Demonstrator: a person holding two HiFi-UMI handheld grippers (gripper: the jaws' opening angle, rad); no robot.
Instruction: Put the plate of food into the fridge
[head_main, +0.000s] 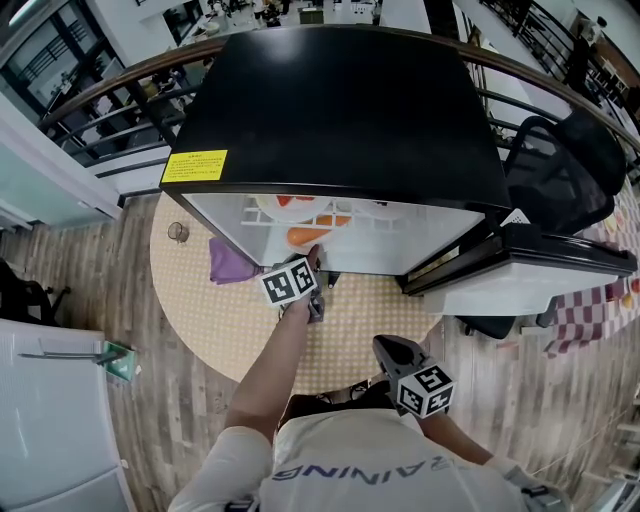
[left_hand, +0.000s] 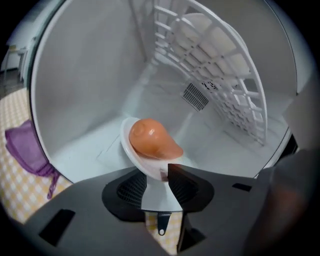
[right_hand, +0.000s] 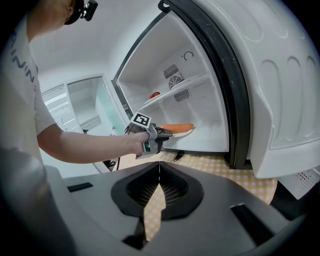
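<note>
The black-topped fridge (head_main: 340, 110) stands open. A white plate (left_hand: 131, 150) carrying an orange piece of food (left_hand: 150, 137) lies on the fridge's white floor, and it also shows as the plate (right_hand: 184, 133) with food (right_hand: 176, 127) in the right gripper view. My left gripper (left_hand: 157, 175) reaches into the fridge; its jaws stand apart, with the plate's near rim between them. In the head view the left gripper (head_main: 315, 262) sits at the fridge's mouth beside the food (head_main: 305, 236). My right gripper (right_hand: 159, 167) hangs back over the mat, shut and empty, low in the head view as well (head_main: 390, 350).
A white wire shelf (left_hand: 215, 75) spans the fridge above the plate, with a red item (right_hand: 154, 94) on it. The fridge door (head_main: 530, 260) swings out to the right. A purple cloth (head_main: 230, 262) lies on the round checkered mat (head_main: 220, 310). A black chair (head_main: 565, 170) stands at right.
</note>
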